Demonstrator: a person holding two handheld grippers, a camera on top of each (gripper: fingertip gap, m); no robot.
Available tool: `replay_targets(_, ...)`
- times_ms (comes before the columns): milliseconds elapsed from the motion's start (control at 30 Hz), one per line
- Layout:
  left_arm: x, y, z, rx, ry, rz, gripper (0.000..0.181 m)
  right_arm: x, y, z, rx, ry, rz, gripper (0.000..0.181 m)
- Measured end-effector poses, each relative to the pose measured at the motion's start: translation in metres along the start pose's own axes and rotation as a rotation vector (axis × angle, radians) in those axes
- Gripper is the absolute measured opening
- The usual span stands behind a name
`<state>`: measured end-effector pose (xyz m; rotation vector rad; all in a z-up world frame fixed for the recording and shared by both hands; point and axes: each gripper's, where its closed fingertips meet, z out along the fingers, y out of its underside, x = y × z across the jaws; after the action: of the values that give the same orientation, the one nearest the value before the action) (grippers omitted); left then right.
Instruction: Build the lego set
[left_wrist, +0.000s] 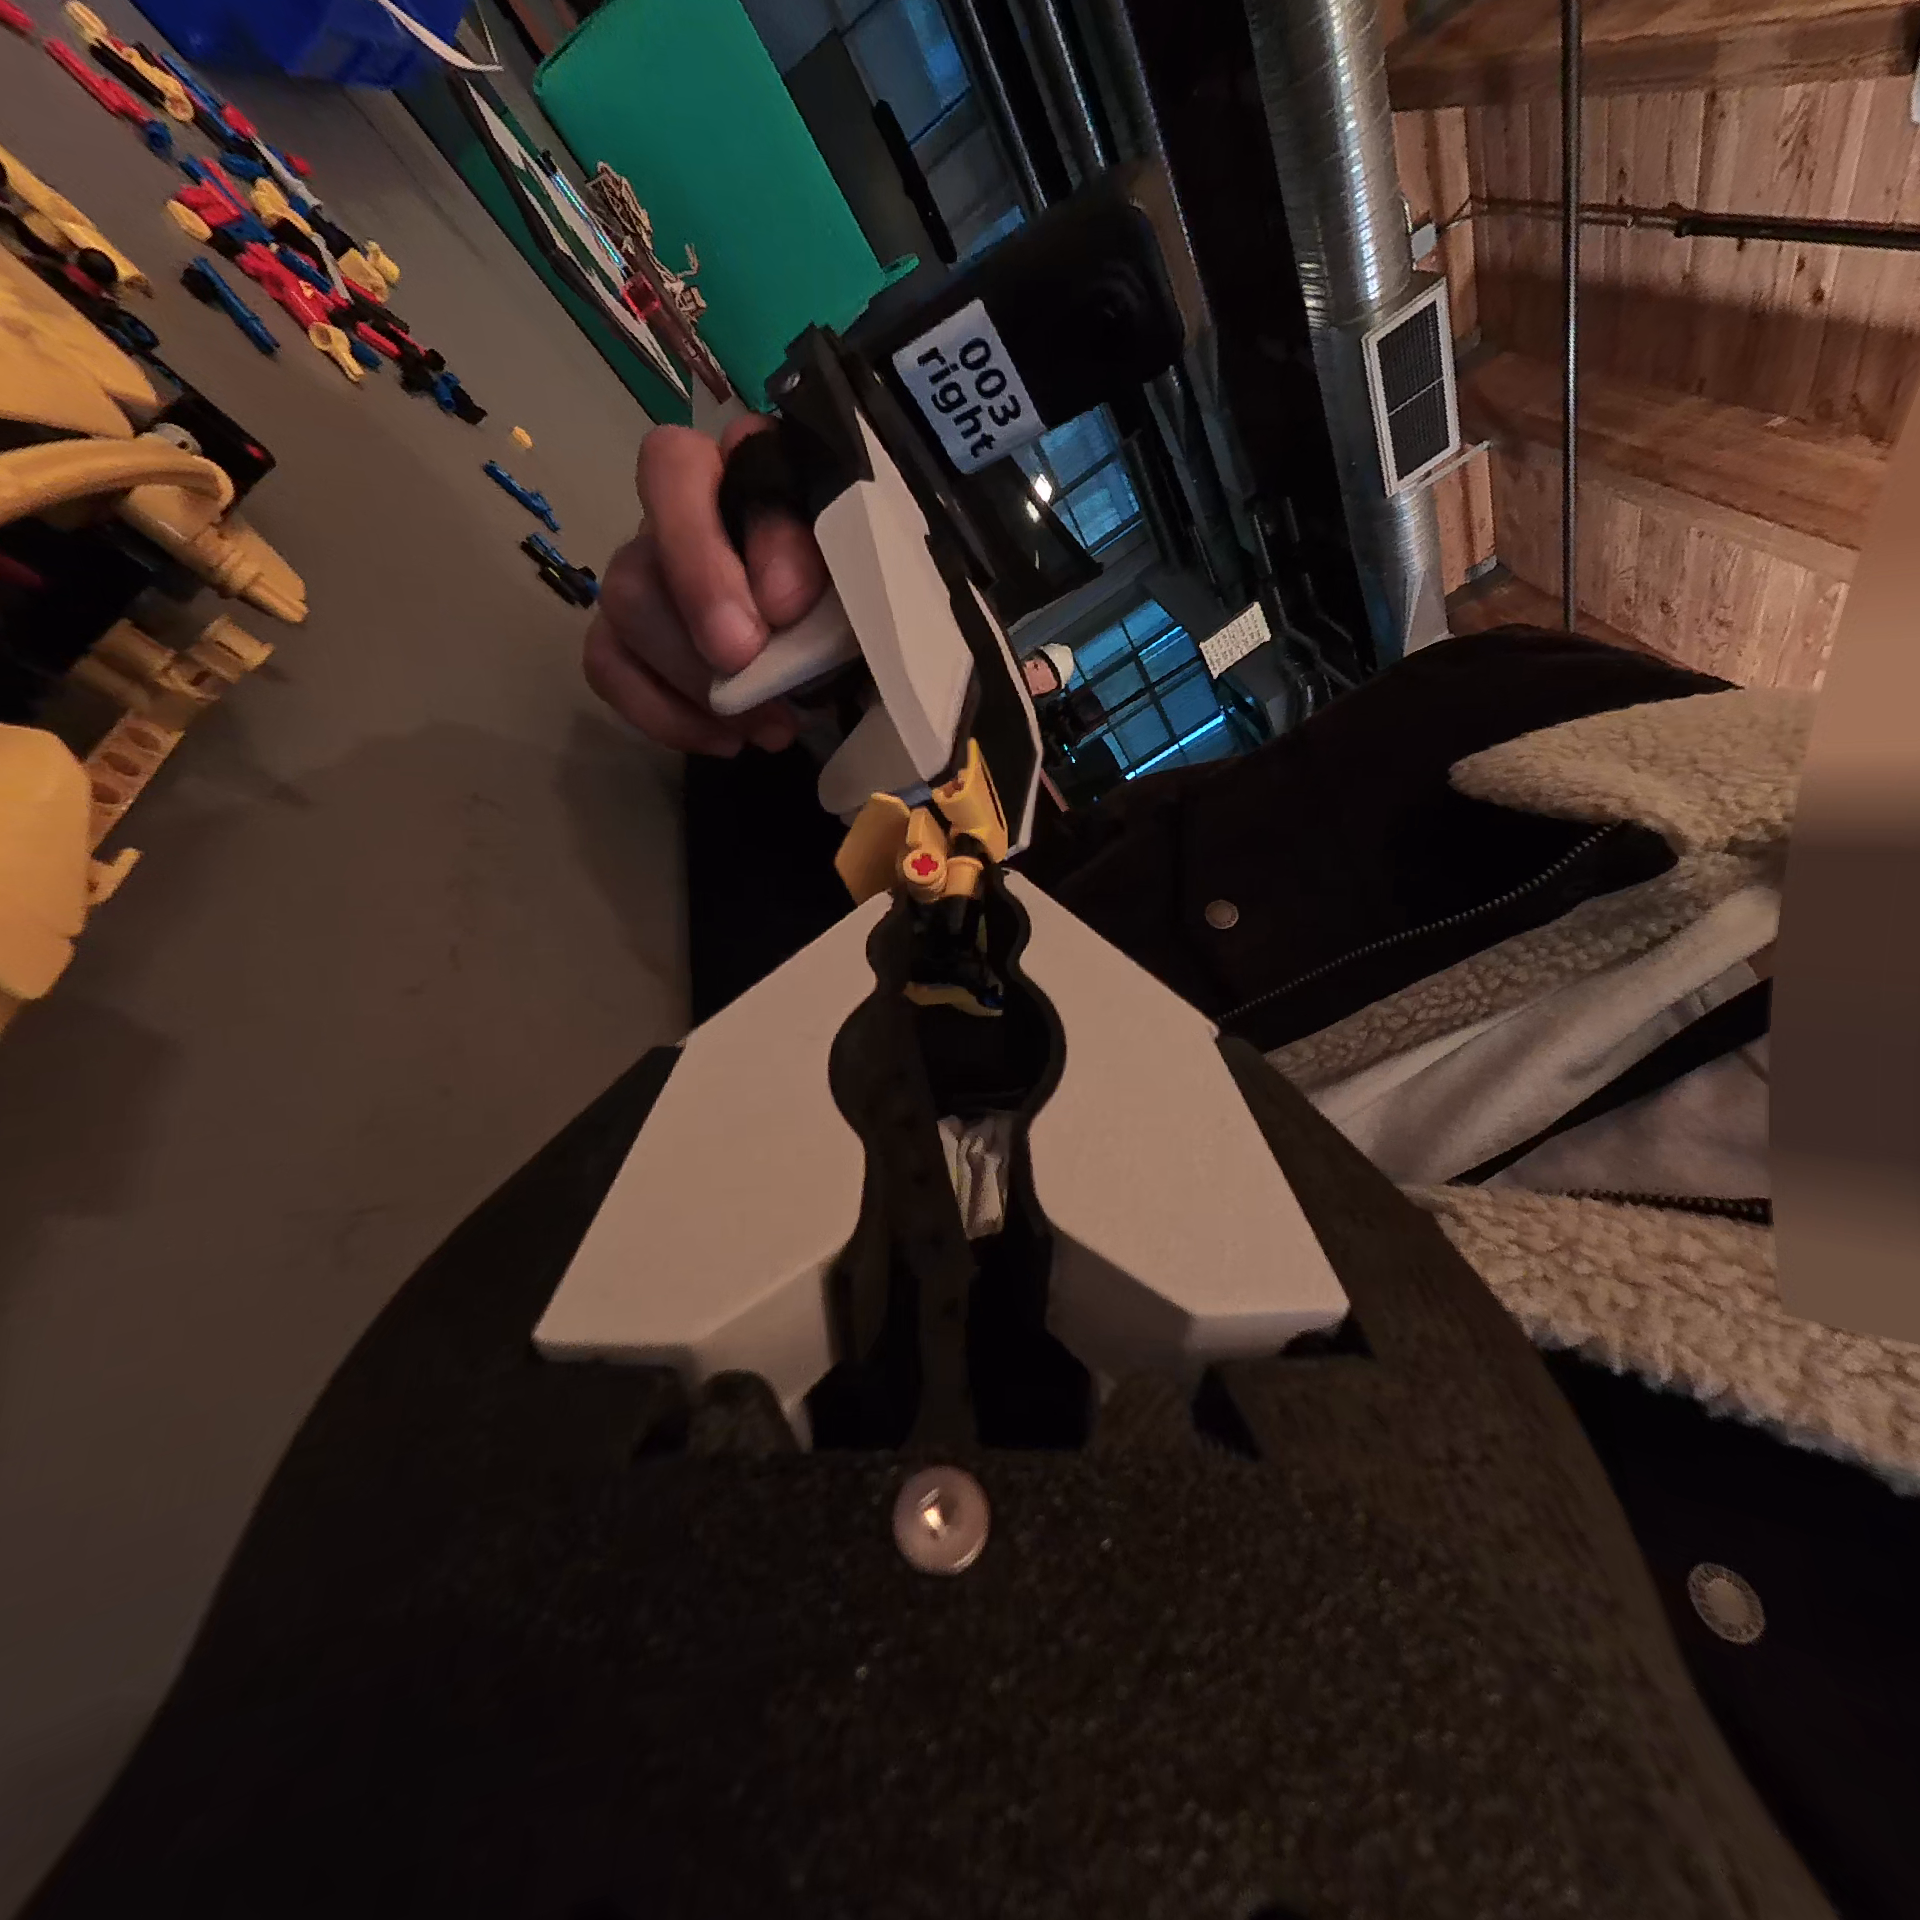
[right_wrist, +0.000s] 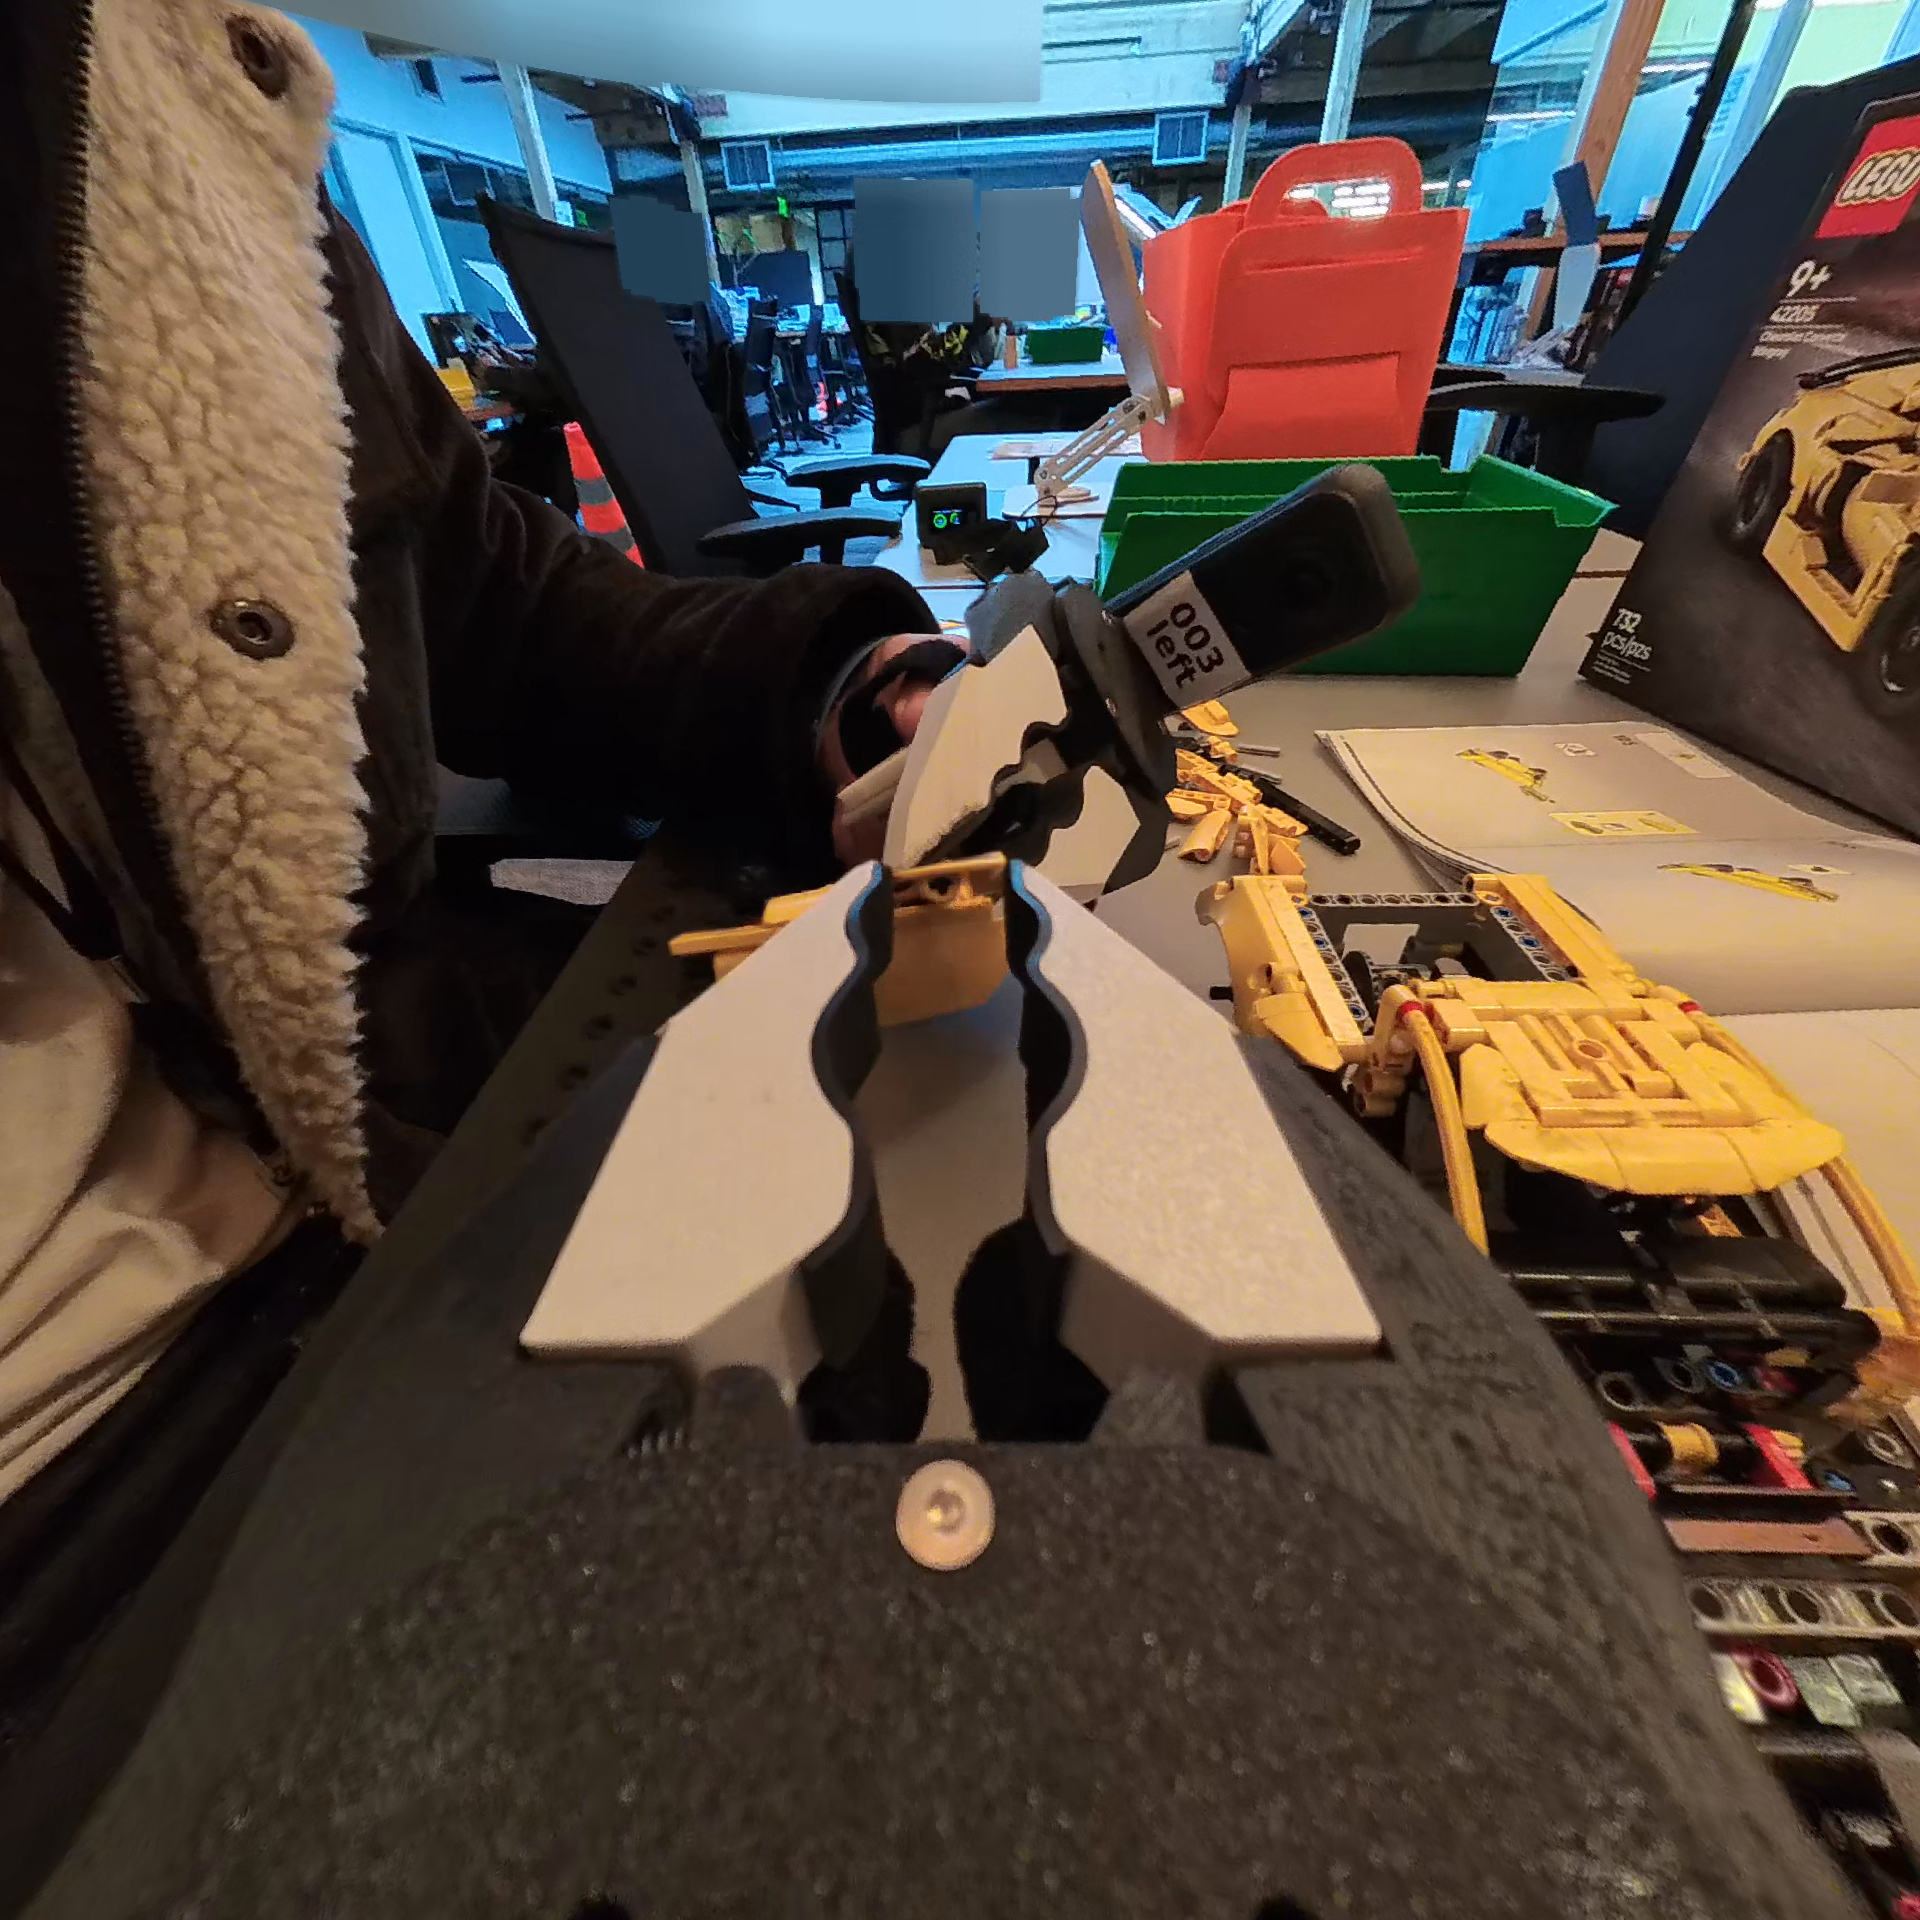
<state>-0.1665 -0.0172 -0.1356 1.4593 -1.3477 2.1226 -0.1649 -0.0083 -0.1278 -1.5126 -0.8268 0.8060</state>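
Note:
A small yellow Lego sub-assembly (left_wrist: 935, 847) with black parts and a red cross pin is held in the air between both grippers, off the table's near edge. My left gripper (left_wrist: 943, 920) is shut on its lower, black and yellow end. The right gripper's fingers (left_wrist: 894, 644) come down from above onto its yellow top. In the right wrist view my right gripper (right_wrist: 943, 899) is shut on the flat yellow panel (right_wrist: 935, 956) of the same piece. The left gripper's fingers (right_wrist: 966, 748) meet it from the far side.
The partly built yellow car (right_wrist: 1538, 1060) lies on the grey table (right_wrist: 1143, 935) to the right, also in the left wrist view (left_wrist: 114, 499). An open instruction booklet (right_wrist: 1621, 810), the set box (right_wrist: 1808, 436), a green bin (right_wrist: 1455, 592) and loose pieces (left_wrist: 281, 249) lie around. A person's jacket (right_wrist: 208, 520) is close by. My two grippers' fingertips are within a few centimetres of each other.

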Motion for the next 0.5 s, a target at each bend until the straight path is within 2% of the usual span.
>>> replay_targets(300, 0.003, 0.007, 0.003, -0.044, -0.005, 0.051, 0.012, -0.008, 0.0, 0.002, 0.034, -0.087, 0.074, 0.02)
replay_targets(500, 0.02, 0.006, 0.006, -0.035, 0.082, 0.082, 0.012, -0.017, -0.015, 0.003, 0.144, -0.169, 0.131, 0.021)
